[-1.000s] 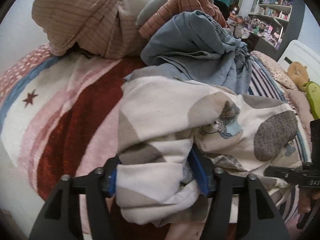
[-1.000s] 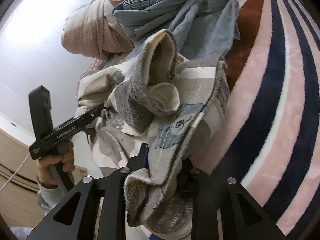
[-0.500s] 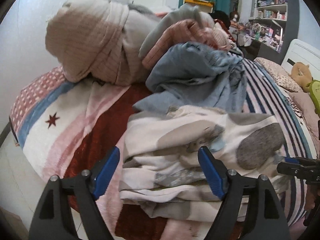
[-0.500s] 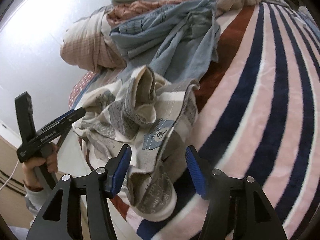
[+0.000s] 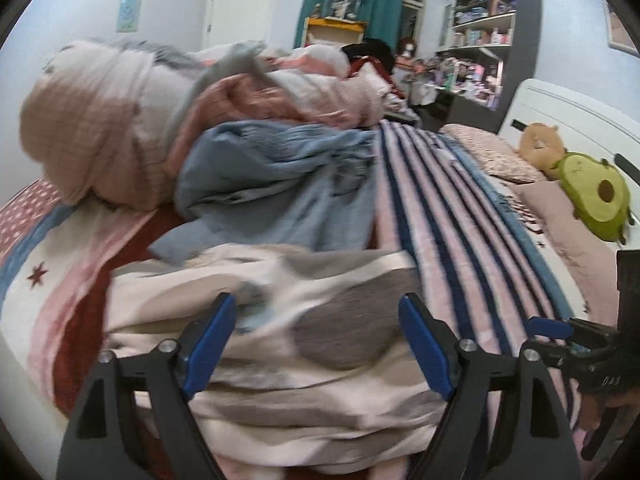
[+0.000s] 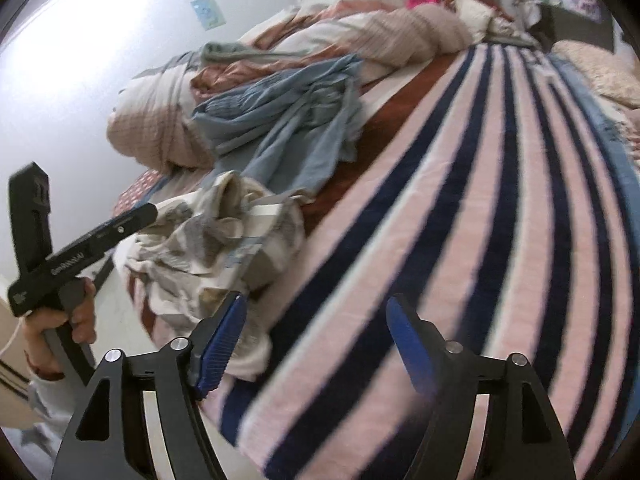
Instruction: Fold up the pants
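Right gripper (image 6: 316, 344): at 6 o'clock, blue pads spread wide, nothing between them.
Pants (image 6: 212, 248): cream and grey, bunched at 9 o'clock on the striped blanket (image 6: 460, 208).
Left gripper (image 6: 136, 218): at 9 o'clock, tip touching the pants.
Blue garment (image 6: 292, 120): crumpled at 11 o'clock.

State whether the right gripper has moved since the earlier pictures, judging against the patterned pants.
Yes. The right gripper let go and drew back and rightward from the patterned pants, now open over the striped blanket.
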Available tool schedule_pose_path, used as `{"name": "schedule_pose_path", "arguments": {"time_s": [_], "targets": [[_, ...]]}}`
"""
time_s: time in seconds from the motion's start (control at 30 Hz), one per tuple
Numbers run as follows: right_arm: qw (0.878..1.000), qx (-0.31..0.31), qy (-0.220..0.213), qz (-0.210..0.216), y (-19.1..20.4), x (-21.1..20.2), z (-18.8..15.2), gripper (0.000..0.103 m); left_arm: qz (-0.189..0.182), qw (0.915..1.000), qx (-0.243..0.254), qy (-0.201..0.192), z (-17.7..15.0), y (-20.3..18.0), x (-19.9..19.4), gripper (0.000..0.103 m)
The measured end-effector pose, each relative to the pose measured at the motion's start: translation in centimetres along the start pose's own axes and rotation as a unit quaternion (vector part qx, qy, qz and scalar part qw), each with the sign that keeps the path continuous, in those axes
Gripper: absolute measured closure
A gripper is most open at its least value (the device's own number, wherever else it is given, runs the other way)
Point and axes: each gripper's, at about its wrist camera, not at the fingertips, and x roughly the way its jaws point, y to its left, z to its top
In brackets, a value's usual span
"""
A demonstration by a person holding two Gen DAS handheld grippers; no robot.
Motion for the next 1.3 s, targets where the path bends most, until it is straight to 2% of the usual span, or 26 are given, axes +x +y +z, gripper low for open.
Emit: {"name": "schedule_pose_path", "arguments": {"time_s": [0.1, 0.17, 0.33, 0.4, 0.47, 0.5, 0.57, 0.63, 0.87, 1.0, 1.3], "targets": [[0.999, -0.004, -0.022, -0.027, -1.4, -2.1, -0.8, 0.022, -0.012, 0.9995, 0.025, -0.015, 0.4, -3.8, -0.2, 0.017], [0.998, -0.01, -0.037, -0.05, -2.2, -3.6, -1.4, 0.021, -0.014, 0.9985, 0.045, -0.028, 0.5, -6.2, -0.5, 0.017], [0.991, -0.022, -0.081, -0.106, -4.3, -8.0, -2.8, 0.011, -0.022, 0.9929, 0.095, -0.068, 0.5, -13.0, -1.9, 0.016], [0.986, -0.029, -0.103, -0.127, -5.1, -10.1, -3.4, 0.011, -0.03, 0.9909, 0.102, -0.082, 0.4, -15.3, -2.5, 0.016], [0.979, -0.042, -0.128, -0.152, -5.7, -12.4, -4.0, 0.005, -0.036, 0.9884, 0.106, -0.103, 0.2, -17.5, -3.3, 0.013], [0.976, -0.049, -0.141, -0.161, -6.0, -13.4, -4.3, 0.002, -0.035, 0.9873, 0.108, -0.111, 0.1, -18.2, -3.7, 0.011], [0.966, -0.068, -0.174, -0.178, -6.3, -15.5, -5.3, 0.001, -0.028, 0.9847, 0.11, -0.132, -0.2, -19.8, -4.5, 0.006], [0.958, -0.08, -0.206, -0.185, -6.7, -17.3, -6.2, 0.001, -0.021, 0.9816, 0.114, -0.152, -0.6, -21.0, -5.2, 0.004], [0.945, -0.067, -0.267, -0.174, -7.7, -20.6, -7.9, 0.001, -0.013, 0.9765, 0.122, -0.177, -1.4, -22.5, -6.7, 0.003], [0.941, -0.077, -0.278, -0.176, -7.2, -21.1, -8.2, 0.001, -0.007, 0.9757, 0.127, -0.179, -1.7, -22.4, -7.0, 0.003], [0.94, -0.069, -0.283, -0.177, -7.1, -21.4, -8.5, 0.001, -0.013, 0.9757, 0.127, -0.178, -2.2, -22.2, -7.4, 0.003]]}}
